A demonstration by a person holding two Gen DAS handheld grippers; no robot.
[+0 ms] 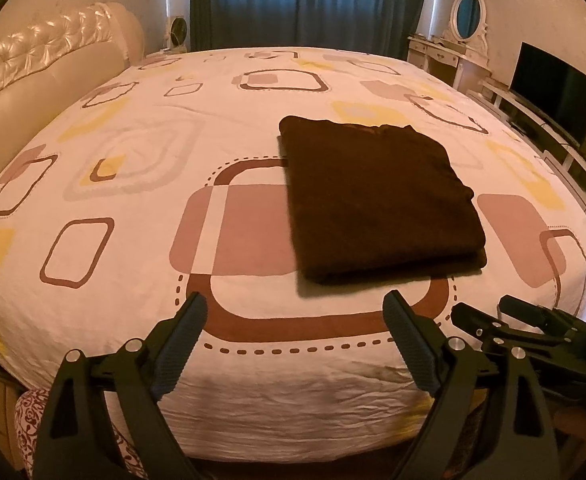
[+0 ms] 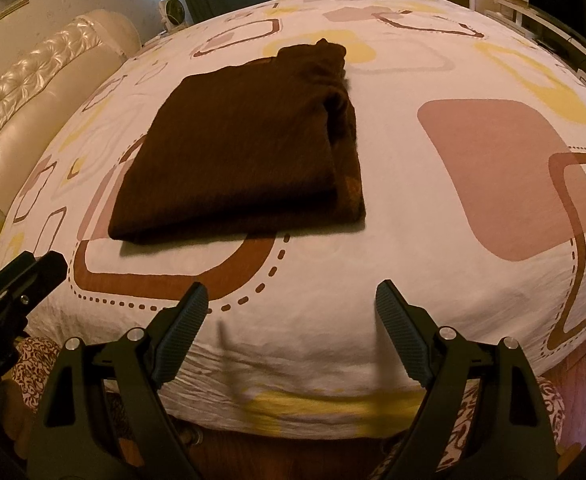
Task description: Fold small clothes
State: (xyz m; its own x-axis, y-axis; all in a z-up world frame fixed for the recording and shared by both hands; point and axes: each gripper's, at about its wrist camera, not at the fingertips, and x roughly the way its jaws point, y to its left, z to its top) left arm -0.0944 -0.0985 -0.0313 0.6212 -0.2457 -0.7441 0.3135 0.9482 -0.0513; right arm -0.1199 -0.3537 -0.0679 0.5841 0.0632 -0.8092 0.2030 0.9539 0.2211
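Note:
A dark brown garment (image 1: 377, 200) lies folded into a flat rectangle on the patterned bed sheet (image 1: 133, 264). In the right wrist view the same garment (image 2: 241, 160) shows stacked layers along its right edge. My left gripper (image 1: 295, 310) hovers over the bed's near edge, short of the garment, jaws wide open with nothing between them. My right gripper (image 2: 291, 298) is likewise open and empty, near the bed's front edge, to the right of the garment. Each gripper shows at the side of the other's view: the right gripper (image 1: 513, 316) and the left gripper (image 2: 17, 280).
A padded cream headboard (image 1: 33, 64) runs along the left. Blue curtains (image 1: 305, 0) hang behind the bed. A white dressing table with an oval mirror (image 1: 467, 16) and a dark television (image 1: 553, 88) on a low stand are at the right.

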